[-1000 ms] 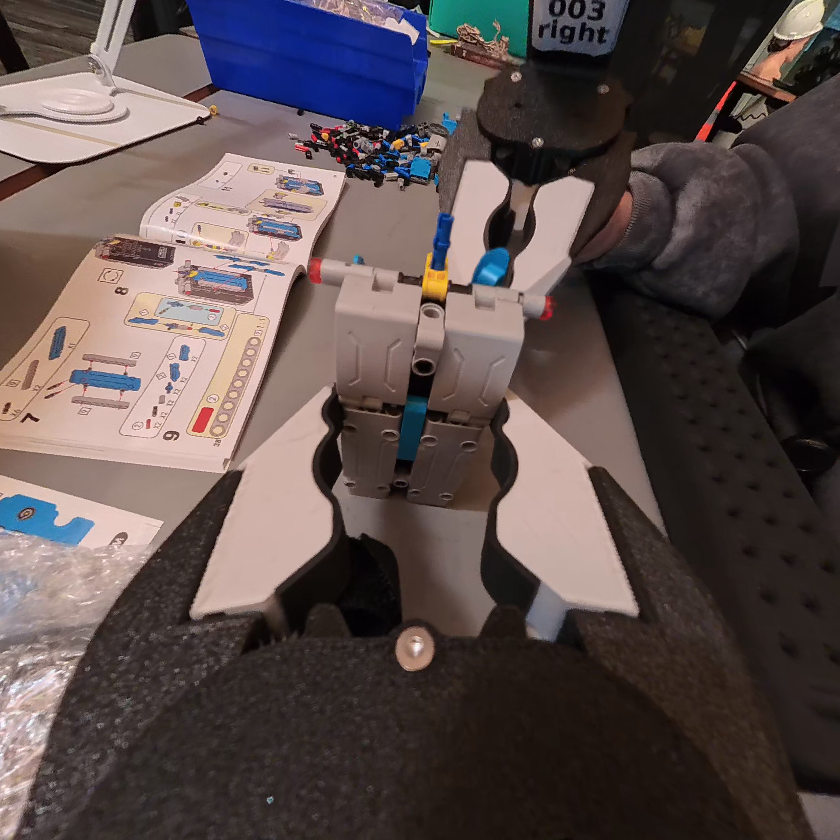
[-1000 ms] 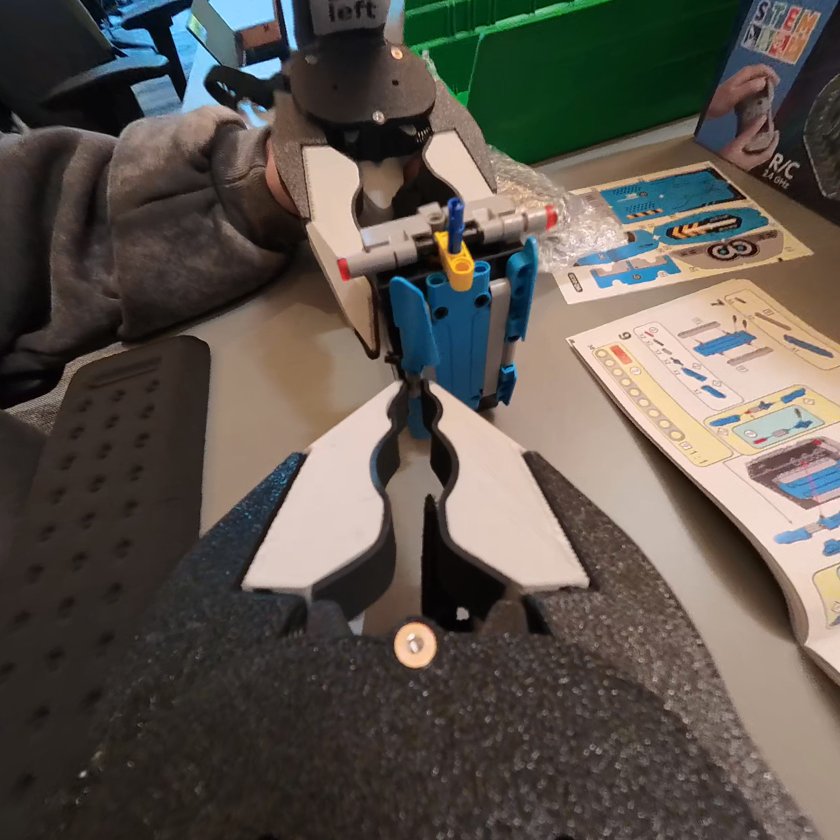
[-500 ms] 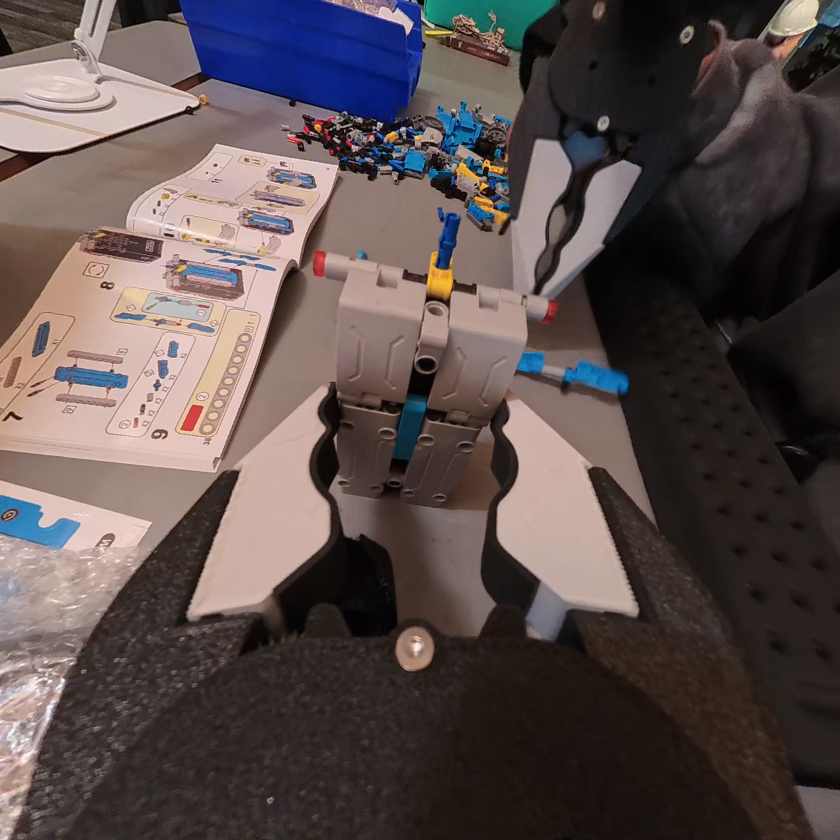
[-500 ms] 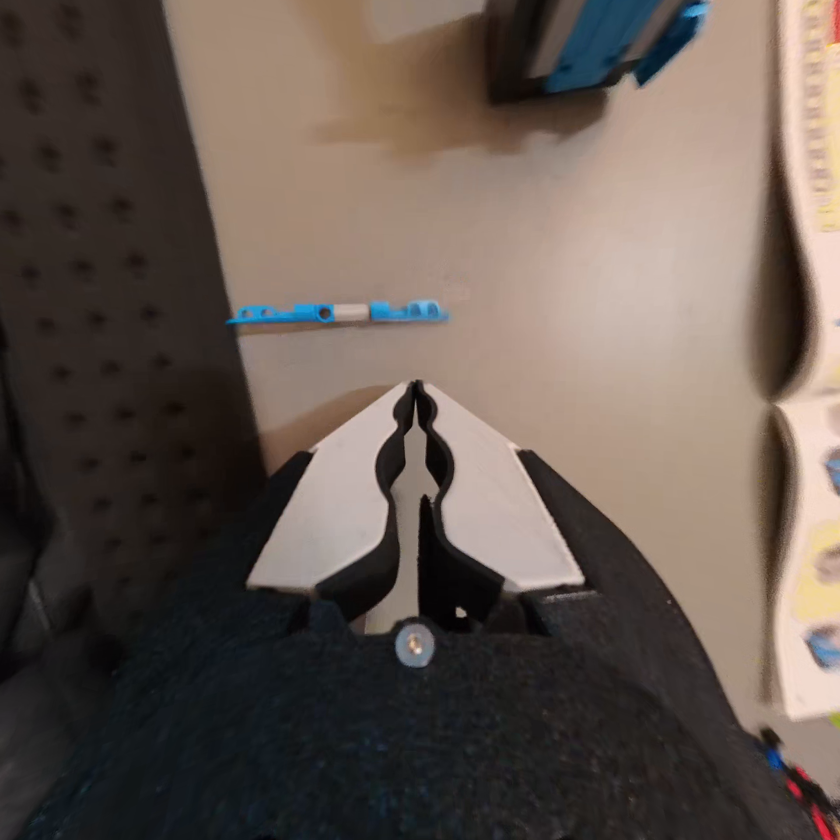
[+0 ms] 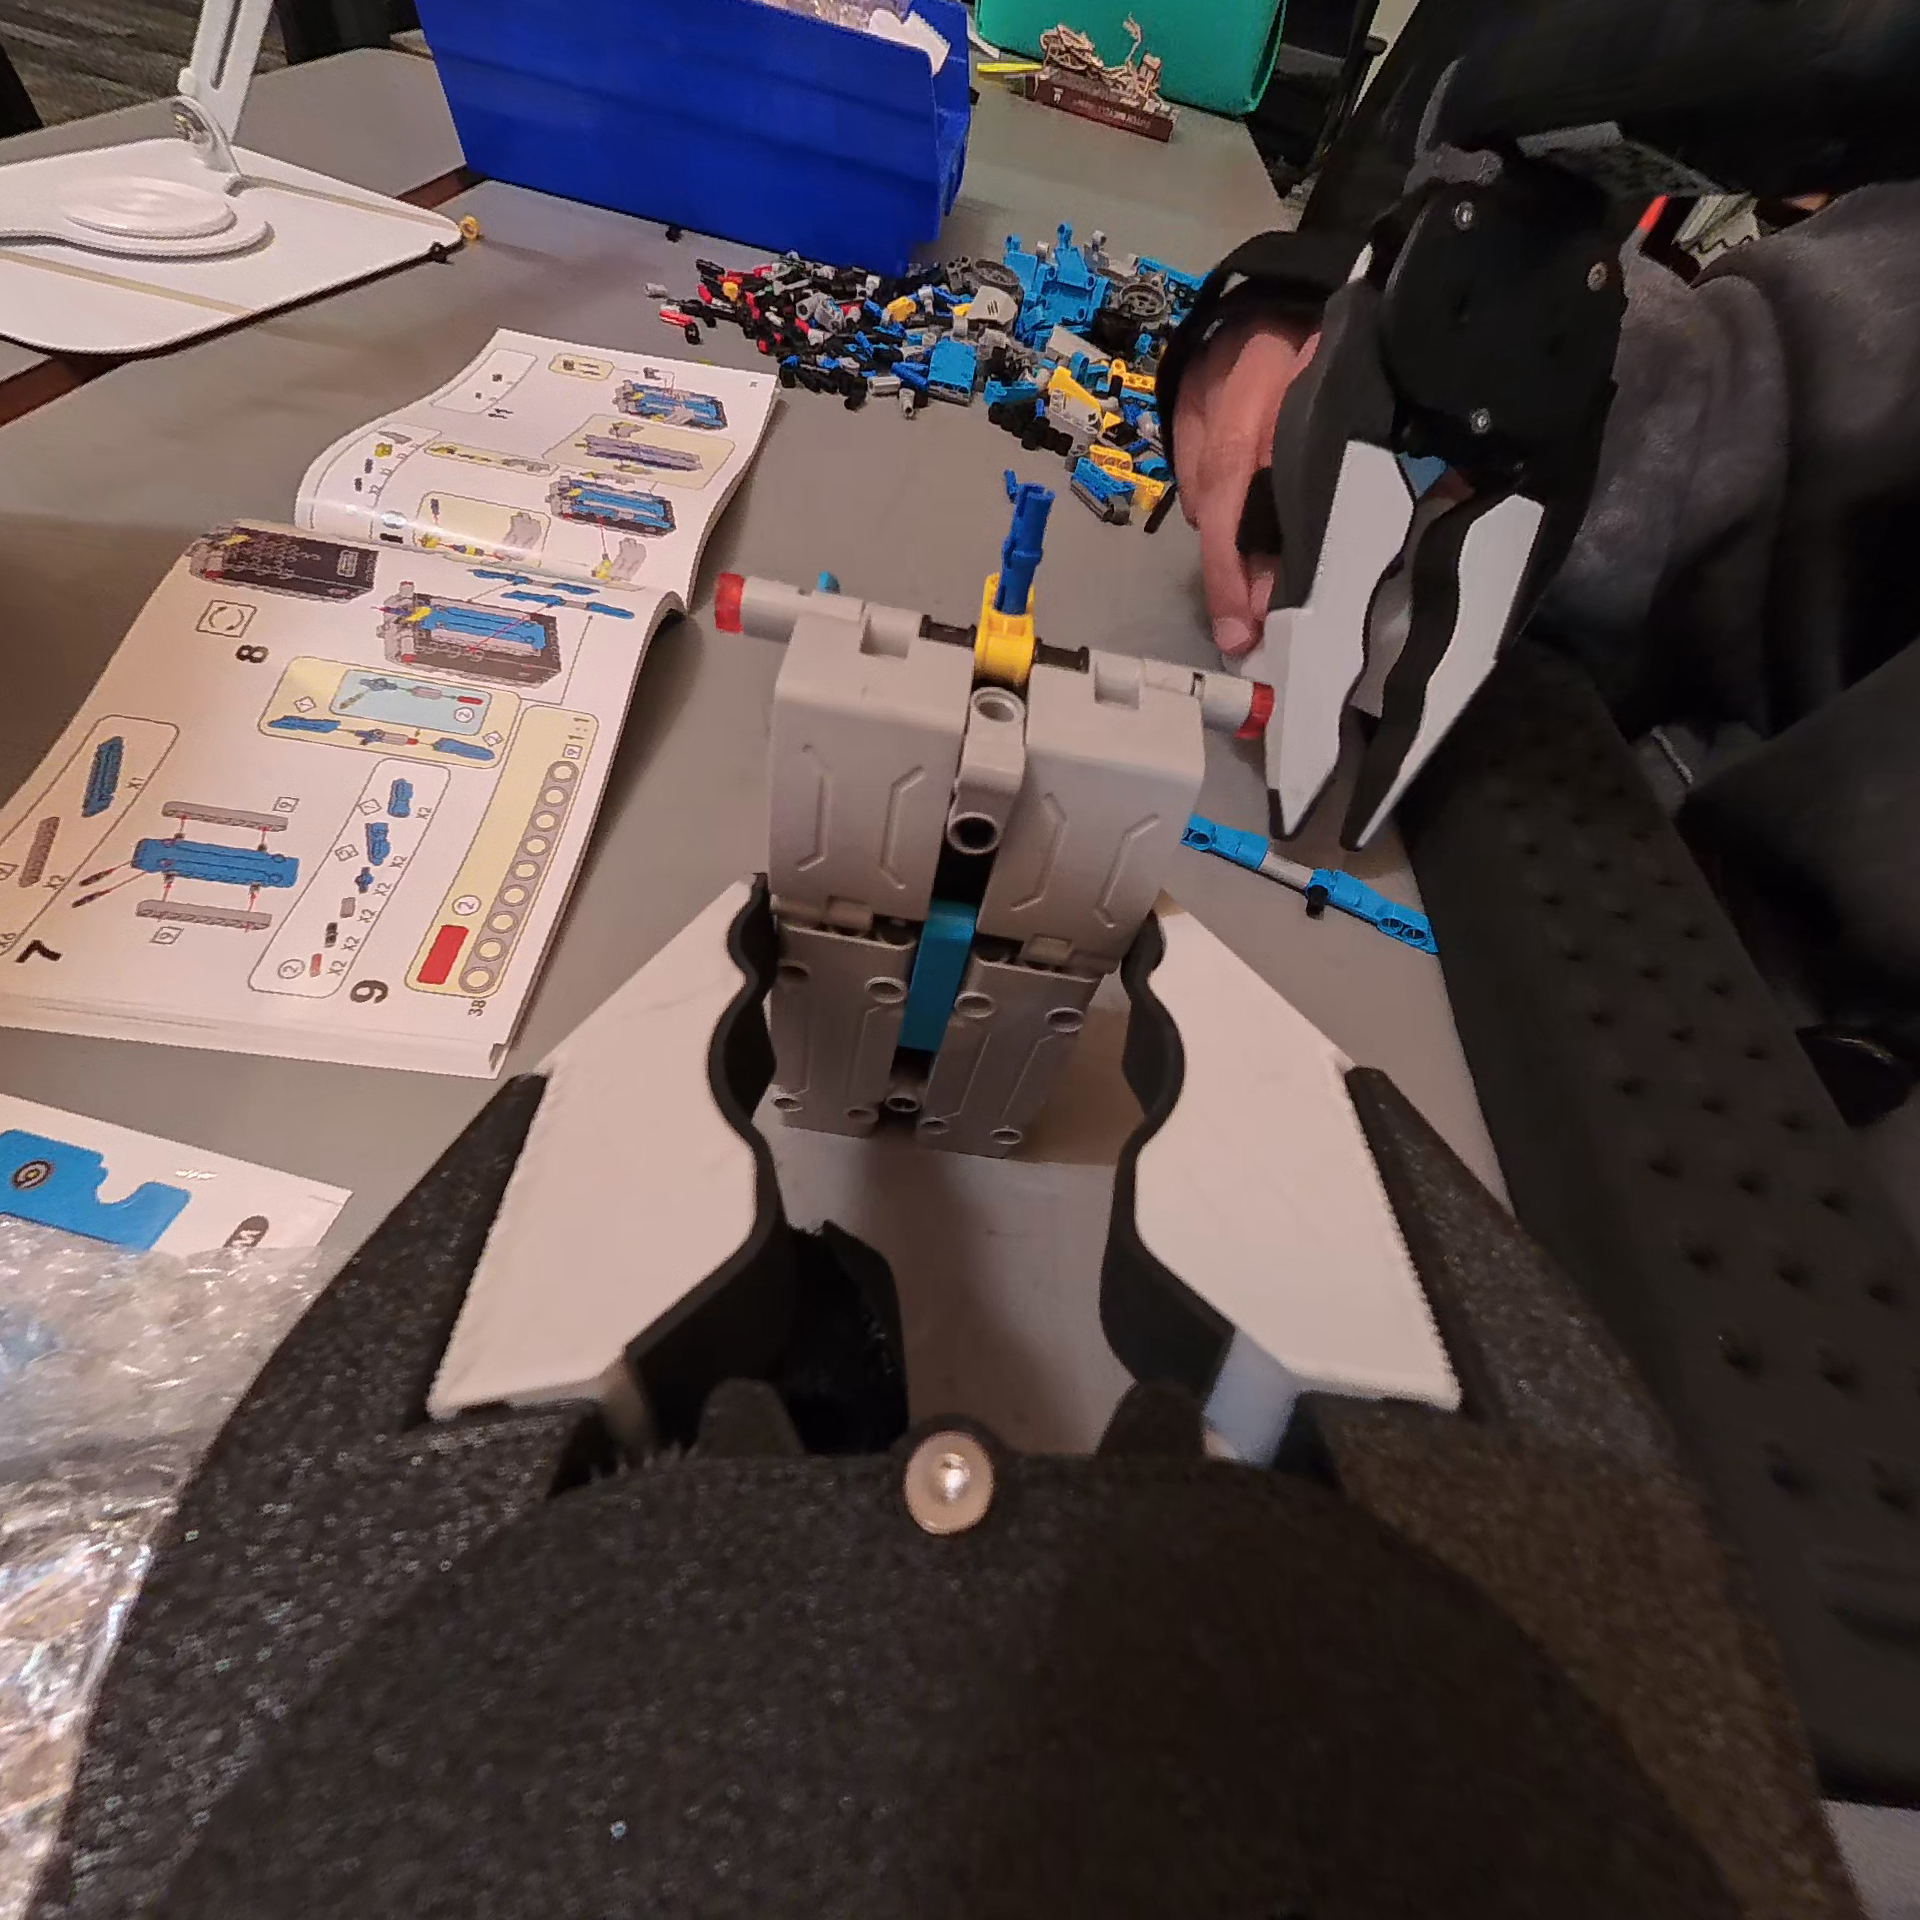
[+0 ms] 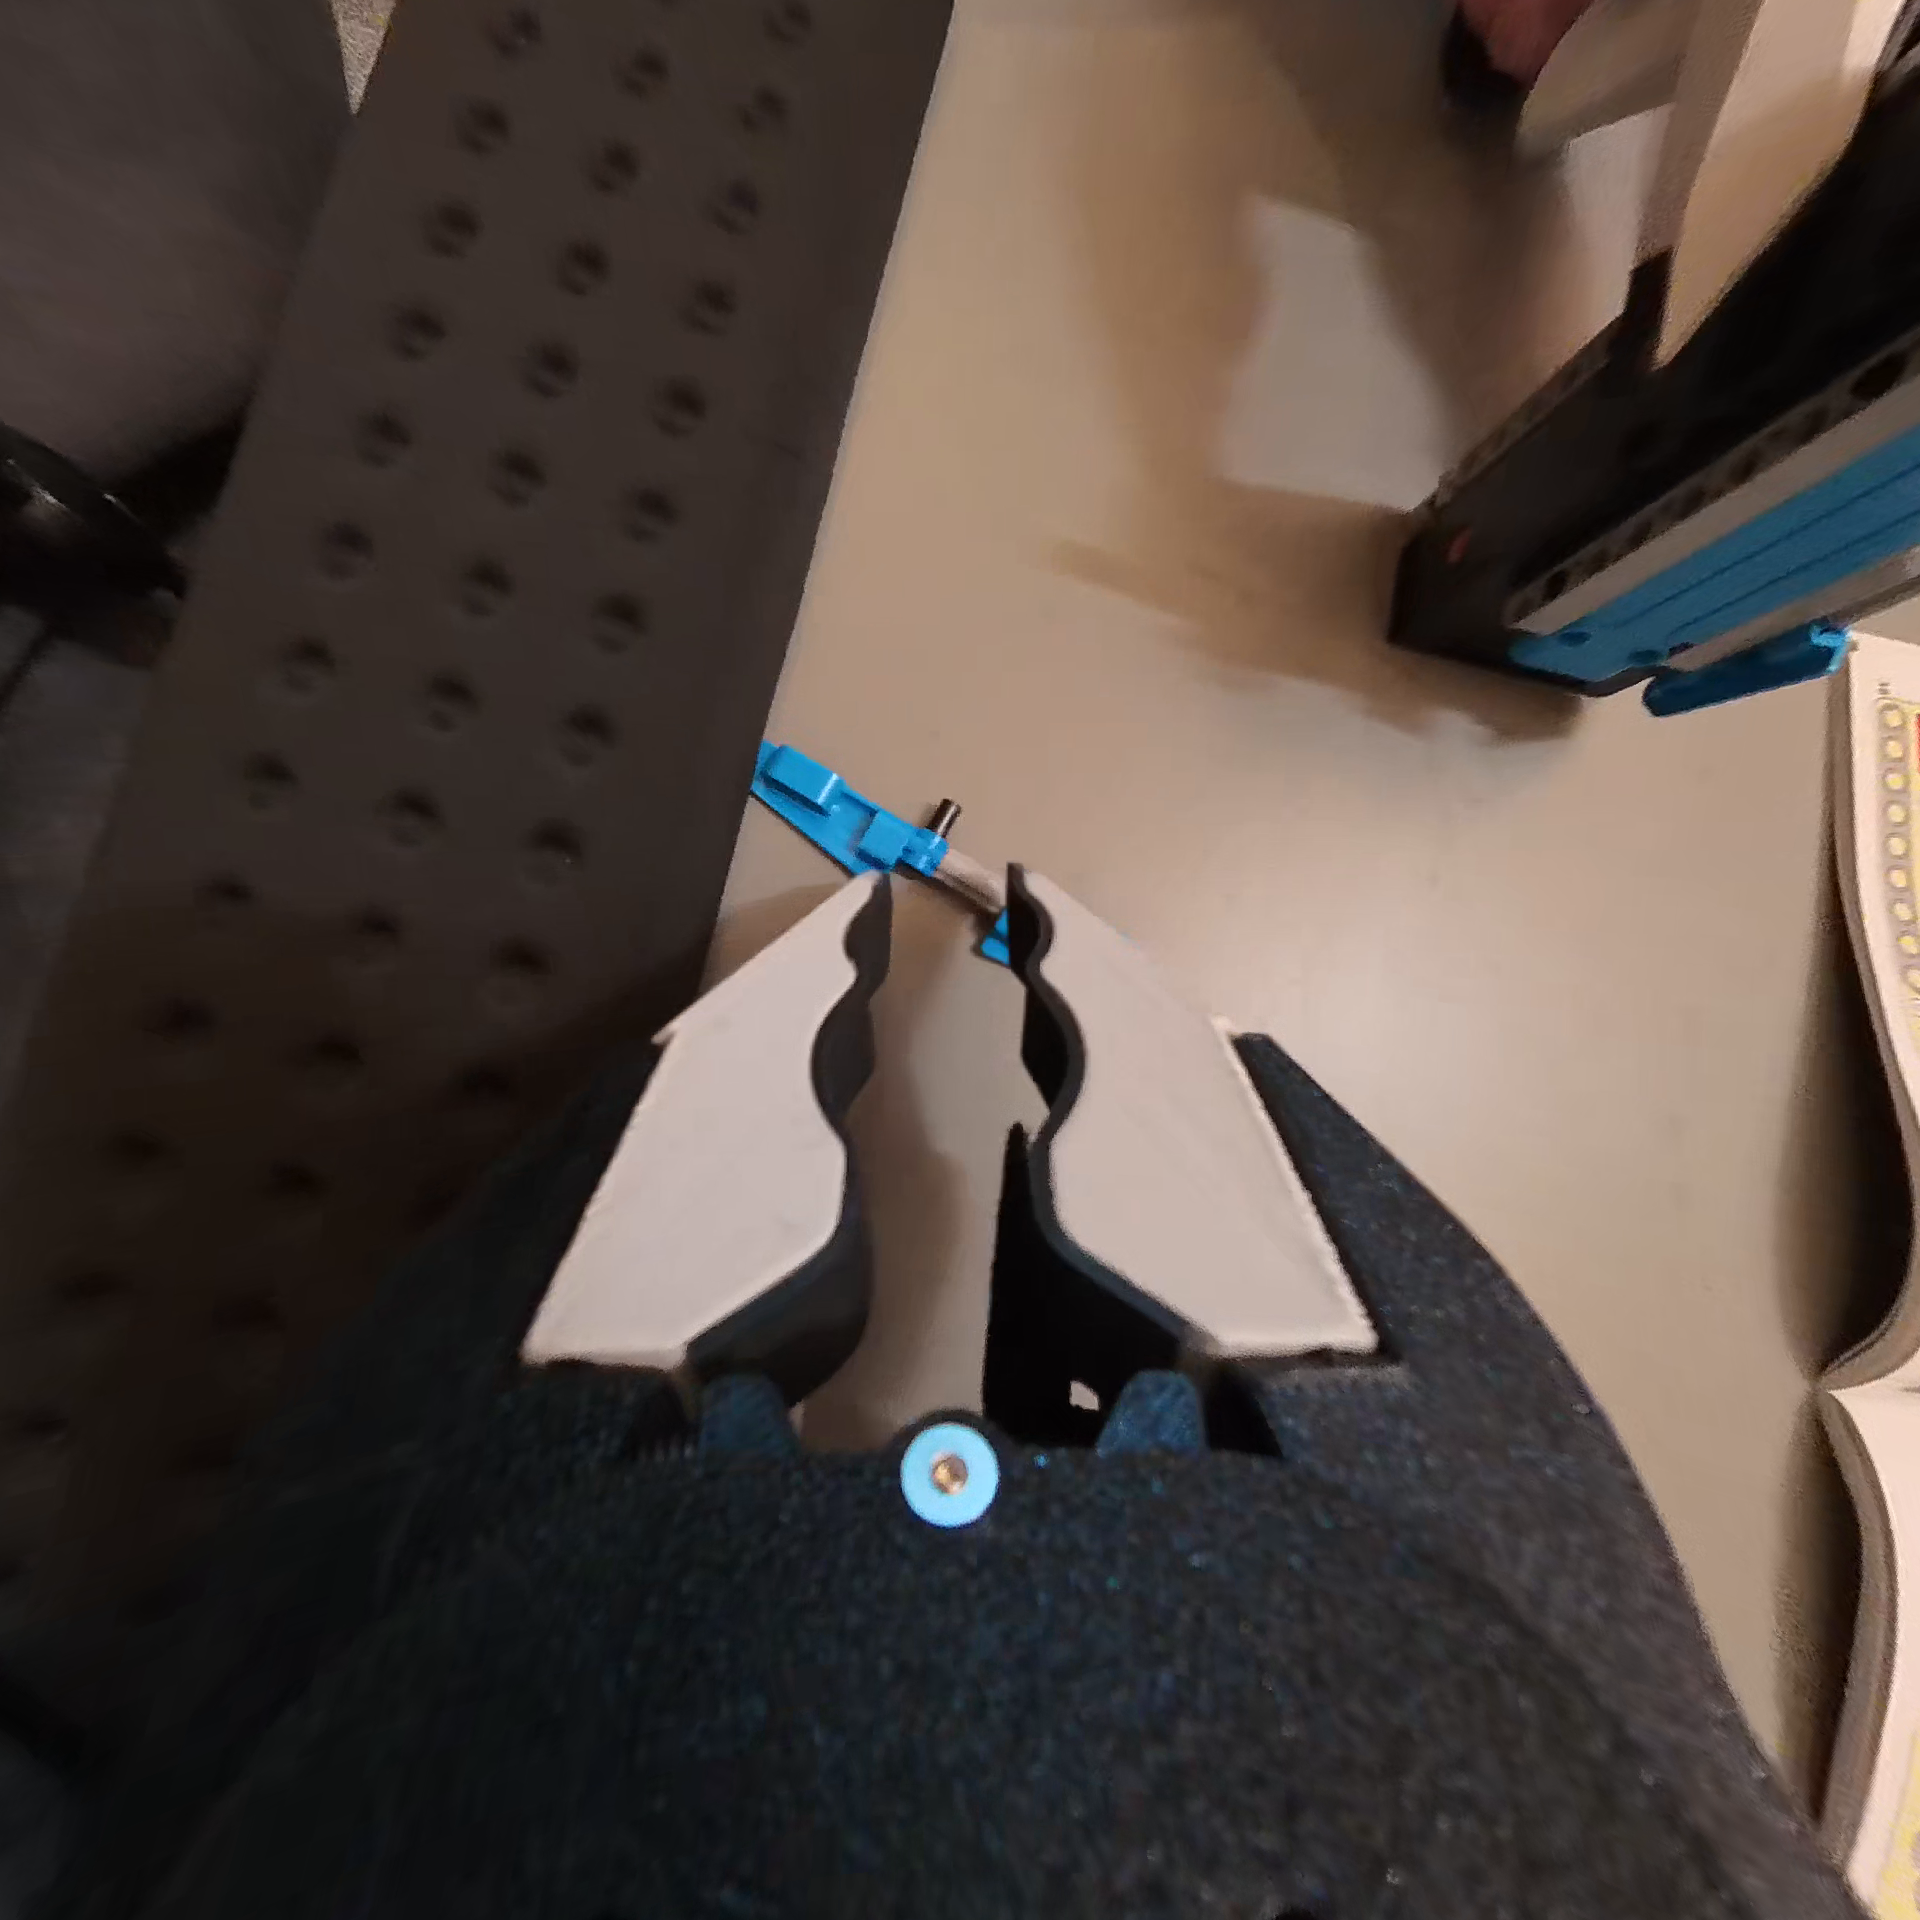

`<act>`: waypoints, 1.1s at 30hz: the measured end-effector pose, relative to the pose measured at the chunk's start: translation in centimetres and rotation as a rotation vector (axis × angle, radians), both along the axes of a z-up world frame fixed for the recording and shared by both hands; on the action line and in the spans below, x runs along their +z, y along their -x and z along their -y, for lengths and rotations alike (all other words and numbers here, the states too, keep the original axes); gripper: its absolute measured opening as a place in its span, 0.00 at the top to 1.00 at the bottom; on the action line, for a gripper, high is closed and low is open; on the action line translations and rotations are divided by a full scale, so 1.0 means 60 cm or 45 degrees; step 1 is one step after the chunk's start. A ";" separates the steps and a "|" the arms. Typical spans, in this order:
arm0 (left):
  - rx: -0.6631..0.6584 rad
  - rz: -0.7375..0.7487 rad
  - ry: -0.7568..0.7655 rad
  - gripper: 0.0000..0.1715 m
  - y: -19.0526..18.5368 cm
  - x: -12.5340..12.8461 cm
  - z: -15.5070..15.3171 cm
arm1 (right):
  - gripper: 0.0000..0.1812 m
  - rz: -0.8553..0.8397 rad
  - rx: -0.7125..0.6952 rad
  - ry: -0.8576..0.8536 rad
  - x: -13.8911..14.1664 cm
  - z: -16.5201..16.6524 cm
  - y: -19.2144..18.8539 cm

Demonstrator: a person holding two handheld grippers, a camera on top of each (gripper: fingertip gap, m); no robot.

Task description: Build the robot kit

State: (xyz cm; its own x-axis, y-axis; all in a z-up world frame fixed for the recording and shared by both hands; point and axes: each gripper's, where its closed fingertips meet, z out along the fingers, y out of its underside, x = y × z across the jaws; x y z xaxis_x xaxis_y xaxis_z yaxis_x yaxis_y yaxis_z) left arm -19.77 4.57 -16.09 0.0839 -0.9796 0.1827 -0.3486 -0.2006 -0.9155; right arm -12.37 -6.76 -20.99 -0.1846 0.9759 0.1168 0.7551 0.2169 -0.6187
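My left gripper [image 5: 945, 935] is shut on a grey brick assembly [image 5: 977, 810] and holds it upright on the table. The assembly has a grey cross axle with red ends, a yellow connector and a blue pin on top. A small blue and grey axle piece [image 5: 1309, 888] lies on the table to its right, at the edge of a black mat. My right gripper [image 5: 1325, 836] points down right over that piece. In the right wrist view the right gripper [image 6: 948, 883] is slightly open and empty, with the piece [image 6: 862, 831] at its fingertips. The assembly [image 6: 1662, 582] stands beyond it to the right.
An open instruction booklet [image 5: 343, 779] lies to the left, a pile of loose pieces [image 5: 935, 322] and a blue bin [image 5: 707, 104] at the back. A white lamp base [image 5: 156, 239] is far left, bubble wrap [image 5: 104, 1403] near left. A black perforated mat [image 5: 1662, 1039] lies on the right.
The blue and grey piece left the right gripper and now lies on the table. The right gripper swung down over it and went from shut to slightly open. The left gripper stayed put.
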 end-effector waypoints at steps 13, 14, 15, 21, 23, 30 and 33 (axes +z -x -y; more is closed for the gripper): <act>-0.003 0.003 0.008 0.61 0.000 0.000 0.000 | 0.96 0.448 0.209 0.189 -0.024 0.005 -0.004; -0.004 0.004 0.008 0.61 0.000 0.000 0.001 | 0.97 0.425 0.210 0.215 -0.023 0.003 0.000; -0.012 0.006 0.011 0.61 0.000 0.000 0.002 | 0.97 0.368 0.202 0.208 -0.022 -0.006 0.005; -0.173 0.022 0.057 0.61 0.006 0.002 0.033 | 0.97 -0.504 -0.059 0.714 0.114 -0.080 0.075; -0.186 0.026 0.071 0.61 0.008 0.003 0.035 | 0.96 -0.544 -0.067 0.747 0.107 -0.089 0.086; -0.187 0.012 0.027 0.61 0.007 0.001 0.039 | 0.96 -0.590 -0.115 0.808 0.088 -0.100 0.126; -0.184 0.017 0.043 0.61 0.007 0.001 0.037 | 0.96 -0.545 -0.151 0.878 0.074 -0.102 0.128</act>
